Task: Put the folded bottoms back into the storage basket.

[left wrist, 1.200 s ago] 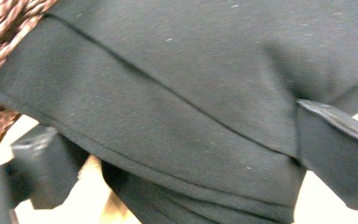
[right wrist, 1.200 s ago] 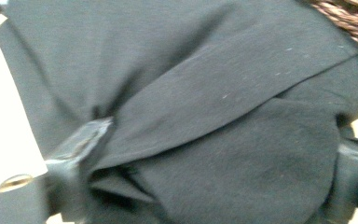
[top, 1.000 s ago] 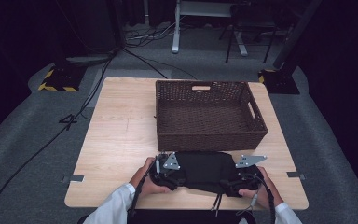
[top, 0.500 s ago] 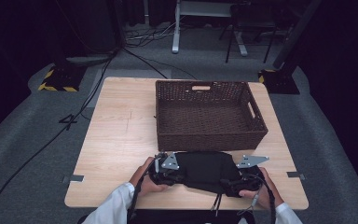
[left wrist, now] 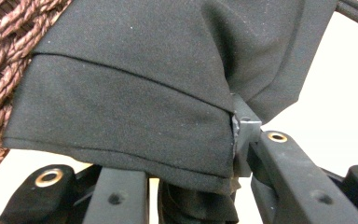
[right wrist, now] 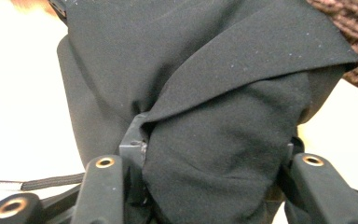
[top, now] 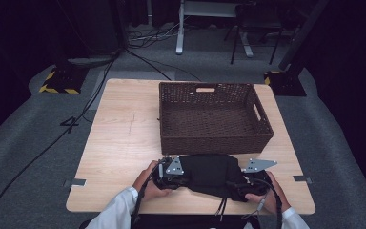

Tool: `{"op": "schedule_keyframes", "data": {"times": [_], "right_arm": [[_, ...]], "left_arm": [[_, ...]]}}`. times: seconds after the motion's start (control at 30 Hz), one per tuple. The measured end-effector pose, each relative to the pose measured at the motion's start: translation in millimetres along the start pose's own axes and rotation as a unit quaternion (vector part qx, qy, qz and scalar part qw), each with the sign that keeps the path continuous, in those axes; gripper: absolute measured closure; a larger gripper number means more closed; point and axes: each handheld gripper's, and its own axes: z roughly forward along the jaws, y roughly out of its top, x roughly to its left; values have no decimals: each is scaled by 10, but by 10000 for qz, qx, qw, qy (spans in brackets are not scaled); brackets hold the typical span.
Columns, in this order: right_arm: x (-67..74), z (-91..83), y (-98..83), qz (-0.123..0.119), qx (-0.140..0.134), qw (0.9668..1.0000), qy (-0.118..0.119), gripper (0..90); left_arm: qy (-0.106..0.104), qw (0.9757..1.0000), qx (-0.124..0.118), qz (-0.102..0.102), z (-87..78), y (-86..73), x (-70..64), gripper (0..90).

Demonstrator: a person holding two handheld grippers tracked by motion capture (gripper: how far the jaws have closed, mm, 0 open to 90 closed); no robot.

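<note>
A black cloth [top: 208,172] lies folded at the near edge of the table [top: 119,143], just in front of a brown woven basket [top: 214,117]. The basket sits by the far edge and looks empty inside.

The left gripper [top: 167,171] is at the left end of the cloth, and the right gripper [top: 253,177] is at the right end. Both have just been closing their fingers. In the left gripper view, the cloth [left wrist: 135,93] is bunched between the fingers [left wrist: 244,128], and they pinch it. In the right gripper view, a thick fold of cloth [right wrist: 214,140] fills the gap between the fingers [right wrist: 133,140], so they have hold of it too.

So the grabbing part looks done. The cloth is not lifted yet. I think what is left is to pick it up with both hands and put it in the basket.
</note>
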Motion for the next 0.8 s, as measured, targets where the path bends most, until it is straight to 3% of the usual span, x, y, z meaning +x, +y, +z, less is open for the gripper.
{"op": "schedule_keyframes", "data": {"times": [0.5,0.7,0.8], "right_arm": [[31,-95,-31,-70,-240,9996,-133,594],[45,-137,-26,-92,-280,9994,-201,602],[56,-174,-15,-139,-320,9991,-245,608]], "left_arm": [[119,9995,-228,165,-57,41,-65,731],[163,9992,-206,315,-69,93,-73,733],[221,9985,-321,391,-116,137,-85,734]]}}
